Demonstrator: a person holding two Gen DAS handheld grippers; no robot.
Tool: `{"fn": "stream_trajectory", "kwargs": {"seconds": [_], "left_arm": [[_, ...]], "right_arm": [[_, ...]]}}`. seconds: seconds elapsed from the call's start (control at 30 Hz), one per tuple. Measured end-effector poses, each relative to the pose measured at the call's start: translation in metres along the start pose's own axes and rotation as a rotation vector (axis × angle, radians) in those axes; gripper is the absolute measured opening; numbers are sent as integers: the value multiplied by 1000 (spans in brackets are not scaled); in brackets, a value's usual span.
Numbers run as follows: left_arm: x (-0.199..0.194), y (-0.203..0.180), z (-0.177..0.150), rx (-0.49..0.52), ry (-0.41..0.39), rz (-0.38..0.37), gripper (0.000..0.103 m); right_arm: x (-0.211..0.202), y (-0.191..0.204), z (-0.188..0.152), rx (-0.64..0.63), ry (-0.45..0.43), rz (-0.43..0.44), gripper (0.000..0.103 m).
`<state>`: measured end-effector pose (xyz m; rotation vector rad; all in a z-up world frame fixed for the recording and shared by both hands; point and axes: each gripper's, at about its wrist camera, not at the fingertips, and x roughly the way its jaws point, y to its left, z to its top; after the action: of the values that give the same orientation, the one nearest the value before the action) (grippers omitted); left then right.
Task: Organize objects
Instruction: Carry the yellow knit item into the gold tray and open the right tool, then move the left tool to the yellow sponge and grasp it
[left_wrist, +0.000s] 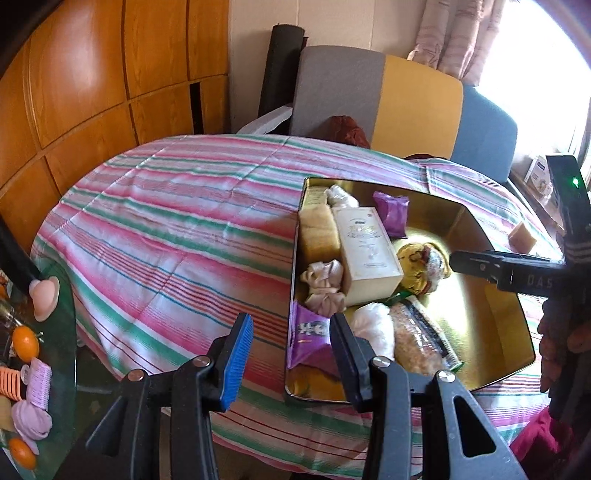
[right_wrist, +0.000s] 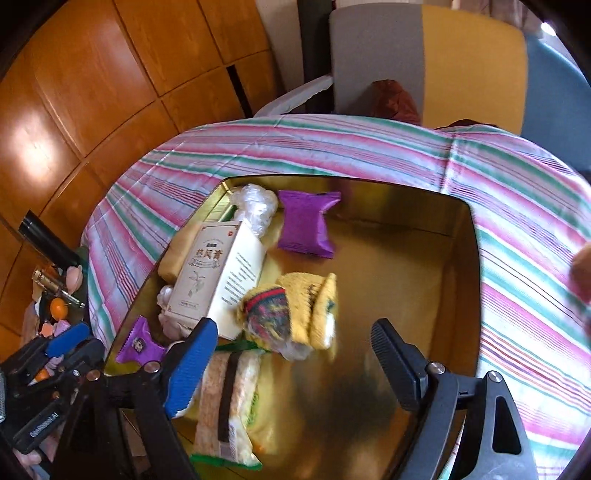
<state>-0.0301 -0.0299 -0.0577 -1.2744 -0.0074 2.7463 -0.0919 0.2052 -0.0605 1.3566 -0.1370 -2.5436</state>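
- Lying inside the gold tin (right_wrist: 454, 236) on the striped tablecloth (left_wrist: 166, 221): a cream carton (right_wrist: 210, 280), purple sachet (right_wrist: 308, 223) at its 1 o'clock, yellow knitted sock bundle (right_wrist: 295, 310) at its 4 o'clock
- Right gripper (right_wrist: 291, 354) hangs over the tin with jaws spread wide, nothing between them; the sock bundle sits just beyond its blue pad
- Left gripper (left_wrist: 291, 354) at the tin's 7 o'clock corner, jaws part-open and empty
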Motion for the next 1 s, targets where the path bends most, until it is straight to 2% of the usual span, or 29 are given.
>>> {"fn": "stream_trajectory", "kwargs": {"seconds": [0.1, 0.57, 1.0], "left_arm": [[-3, -6, 1, 20, -7, -8, 43], [-9, -48, 3, 110, -11, -61, 44], [-13, -101, 17, 233, -31, -130, 44]], "right_arm": [[-15, -6, -9, 2, -24, -49, 87], [-72, -75, -40, 141, -92, -137, 89], [-119, -155, -45, 270, -131, -269, 89]]}}
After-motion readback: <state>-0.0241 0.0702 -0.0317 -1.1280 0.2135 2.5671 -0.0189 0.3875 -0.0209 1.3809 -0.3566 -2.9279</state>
